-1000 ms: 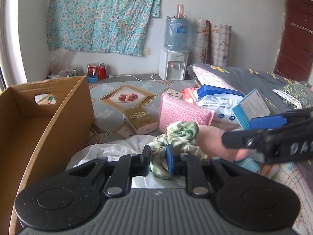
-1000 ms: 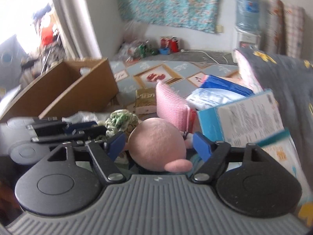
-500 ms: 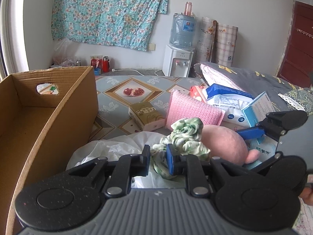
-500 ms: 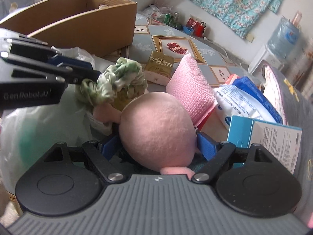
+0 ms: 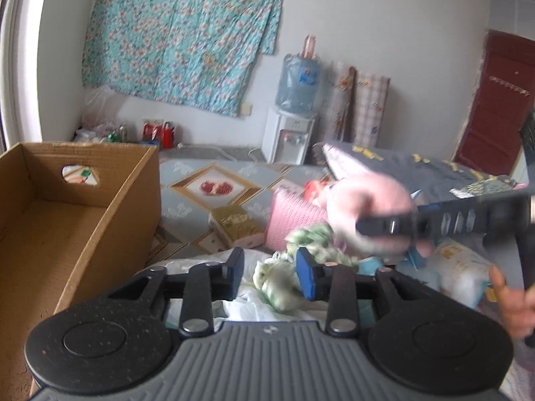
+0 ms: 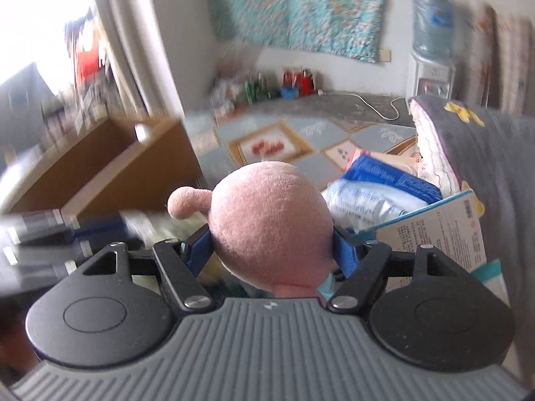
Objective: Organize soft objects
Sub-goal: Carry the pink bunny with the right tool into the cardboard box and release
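The right claw (image 6: 272, 250) is pinching a round pink plush toy (image 6: 271, 220), its blue pads pressed into both flanks just above the lower centre of the right wrist view; its jaws have just been closing a little further on the toy between them. The danger I see: a ball-shaped plush squeezed near its widest part can squirt out forwards if it is swung, and the blur suggests a fast swing. The left claw (image 5: 270, 272) stands spread, its jaws having just been opening, with a green-and-white scrunchie (image 5: 277, 280) lying loose in the gap, above a white plastic bag (image 5: 197, 260). Whether the right-hand pad touches it I cannot tell. It may snag and drag. The open cardboard box (image 5: 133, 200), at left, looks the likely destination, with the toy right of centre.
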Demonstrator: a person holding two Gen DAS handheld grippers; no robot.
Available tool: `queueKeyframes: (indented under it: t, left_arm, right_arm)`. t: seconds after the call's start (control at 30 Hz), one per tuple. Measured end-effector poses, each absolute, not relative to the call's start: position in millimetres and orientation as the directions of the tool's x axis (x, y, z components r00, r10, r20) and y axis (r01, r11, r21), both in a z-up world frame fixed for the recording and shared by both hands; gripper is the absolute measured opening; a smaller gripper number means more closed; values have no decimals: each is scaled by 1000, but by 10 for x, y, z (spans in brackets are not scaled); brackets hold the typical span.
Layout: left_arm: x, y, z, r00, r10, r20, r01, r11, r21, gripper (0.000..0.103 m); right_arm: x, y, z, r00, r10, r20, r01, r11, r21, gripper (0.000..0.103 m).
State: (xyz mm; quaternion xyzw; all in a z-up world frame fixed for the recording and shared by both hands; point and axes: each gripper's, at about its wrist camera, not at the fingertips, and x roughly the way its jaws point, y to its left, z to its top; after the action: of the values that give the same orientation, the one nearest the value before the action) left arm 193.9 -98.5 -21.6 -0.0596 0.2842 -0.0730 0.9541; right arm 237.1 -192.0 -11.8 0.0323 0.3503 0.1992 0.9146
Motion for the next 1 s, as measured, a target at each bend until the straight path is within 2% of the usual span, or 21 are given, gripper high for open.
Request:
queueKeyframes:
  t: [0.1,0.17,0.2,0.37,0.4,0.53,0.7,0.77,0.9,1.0]
  left_arm:
    - [1831,-1010,-135,832,-220,-509,155,974,-166,50]
    - [1763,-1042,-91,829,-258,-496,197,965,-173,63]
    - [1726,-1060,-70,826,-280,-489,221,959,-176,66]
    - [1636,-1182,-65,778,-396,-488,338,918,-206,90]
    - [1645,-1224,-96,764,-406,-501,352,913,-204,91]
    - [1777,-1436,-302,715,-400,-574,369,913,-176,91]
    - [1985,-1579,-535,683,-378,-625,343,921,-183,87]
    - [2023,-1606,-572,676,-387,-626,344,918,-196,81]
    - [2076,-1673,-595,676,-387,-627,353,917,-184,77]
    - [2079,-1711,-595,677,-396,-620,361,913,-189,74]
  right_arm:
    - [2262,-2196,60,668,486,-564,-315,871,377,73]
    - [2199,-2353,107,636,576,-513,-303,798,521,73]
    - [2177,-2428,89,614,620,-489,-287,752,593,74]
    - [2115,-2698,-333,488,770,-410,-97,515,852,74]
    - [2101,-2716,-454,467,783,-410,-52,488,871,74]
    - [2065,-2767,-783,424,768,-481,71,501,863,76]
    - [1967,-2832,-842,420,701,-577,99,596,797,79]
    - [1913,-2837,-781,416,674,-611,80,642,763,80]
    - [1840,-2795,-466,454,581,-676,-17,763,646,84]
    - [1750,-2721,-215,530,503,-683,-119,841,527,84]
